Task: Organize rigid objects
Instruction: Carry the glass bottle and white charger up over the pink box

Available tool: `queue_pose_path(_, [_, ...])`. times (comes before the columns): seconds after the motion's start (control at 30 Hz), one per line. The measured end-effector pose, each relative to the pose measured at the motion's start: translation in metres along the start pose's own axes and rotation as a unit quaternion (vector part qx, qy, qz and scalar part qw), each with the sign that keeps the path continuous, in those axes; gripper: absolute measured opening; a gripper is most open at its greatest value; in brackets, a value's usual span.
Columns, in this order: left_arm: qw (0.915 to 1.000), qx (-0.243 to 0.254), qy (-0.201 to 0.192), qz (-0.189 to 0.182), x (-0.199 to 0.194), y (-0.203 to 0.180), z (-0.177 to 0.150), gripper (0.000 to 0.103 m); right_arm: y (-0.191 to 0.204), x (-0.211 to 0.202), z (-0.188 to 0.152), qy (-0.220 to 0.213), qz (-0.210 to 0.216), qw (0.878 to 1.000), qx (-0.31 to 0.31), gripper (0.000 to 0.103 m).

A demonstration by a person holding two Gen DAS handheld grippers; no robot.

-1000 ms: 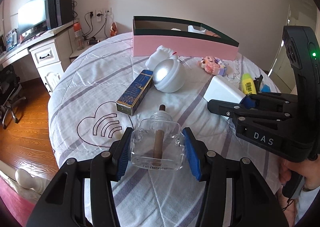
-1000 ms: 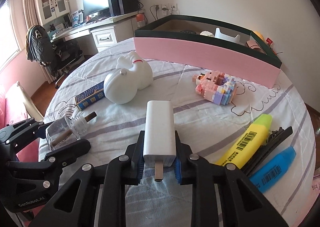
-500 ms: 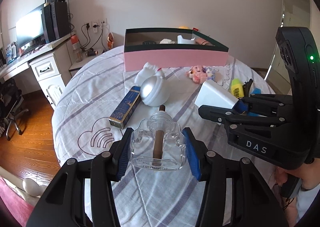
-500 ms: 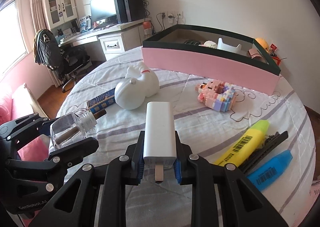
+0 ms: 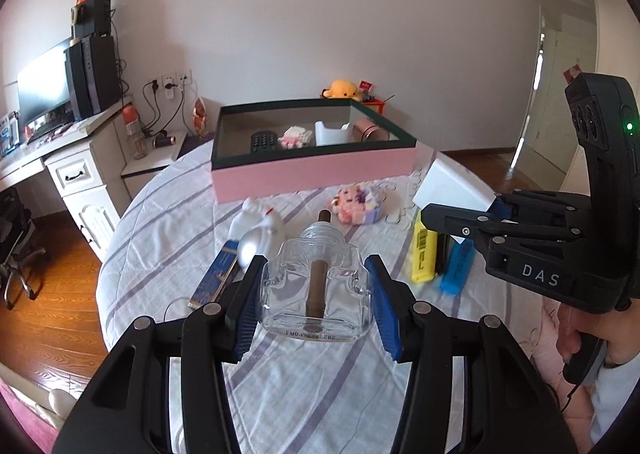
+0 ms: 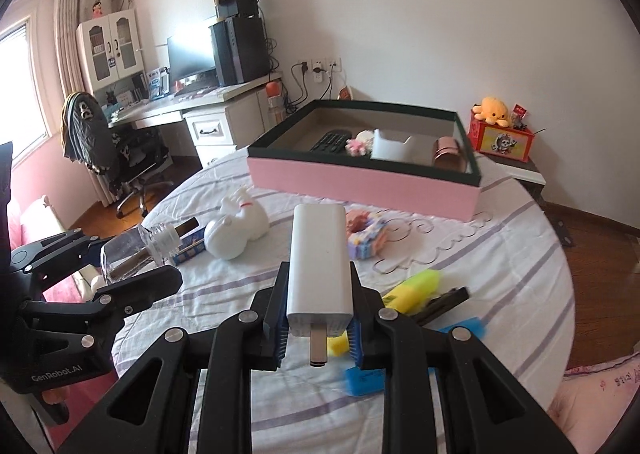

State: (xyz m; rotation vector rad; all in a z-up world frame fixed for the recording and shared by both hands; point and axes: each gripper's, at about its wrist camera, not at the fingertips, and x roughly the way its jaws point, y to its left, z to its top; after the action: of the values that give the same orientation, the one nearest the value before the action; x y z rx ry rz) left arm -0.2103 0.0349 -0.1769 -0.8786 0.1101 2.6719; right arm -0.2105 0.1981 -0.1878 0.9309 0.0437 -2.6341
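My left gripper (image 5: 316,304) is shut on a clear glass bottle (image 5: 316,290) with a brown stick inside, held above the round table (image 5: 304,394). The bottle (image 6: 136,250) and left gripper (image 6: 96,274) also show at the left of the right wrist view. My right gripper (image 6: 318,318) is shut on a white charger (image 6: 318,258), prong toward the camera; the charger (image 5: 452,186) shows at the right of the left wrist view. A pink box with a dark rim (image 5: 312,170) (image 6: 360,178) stands at the table's far side, holding a remote, a white holder and a copper tube.
On the quilted cloth lie a white figurine (image 5: 260,226), a blue carton (image 5: 214,280), a pastel block toy (image 5: 360,204), yellow (image 5: 424,250) and blue (image 5: 456,266) highlighters and a black clip (image 6: 440,302). A desk (image 6: 192,110) and chair (image 6: 104,150) stand left.
Both grippers have risen off the table with the bottle and the charger. The pink box's inside has come into view, and the loose items now lie lower and farther below.
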Motion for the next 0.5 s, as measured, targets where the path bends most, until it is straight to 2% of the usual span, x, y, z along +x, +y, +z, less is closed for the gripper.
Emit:
queue_pose_path(0.3, [0.9995, 0.011, -0.03, -0.002, 0.015, -0.001, 0.057, 0.05, -0.035, -0.011, 0.038, -0.028, -0.002, 1.0, 0.0, 0.023])
queue_pose_path(0.5, [0.9992, 0.016, -0.037, -0.002, 0.04, 0.011, 0.101, 0.05, -0.056, 0.001, 0.072, -0.036, -0.009, 0.999, -0.006, 0.023])
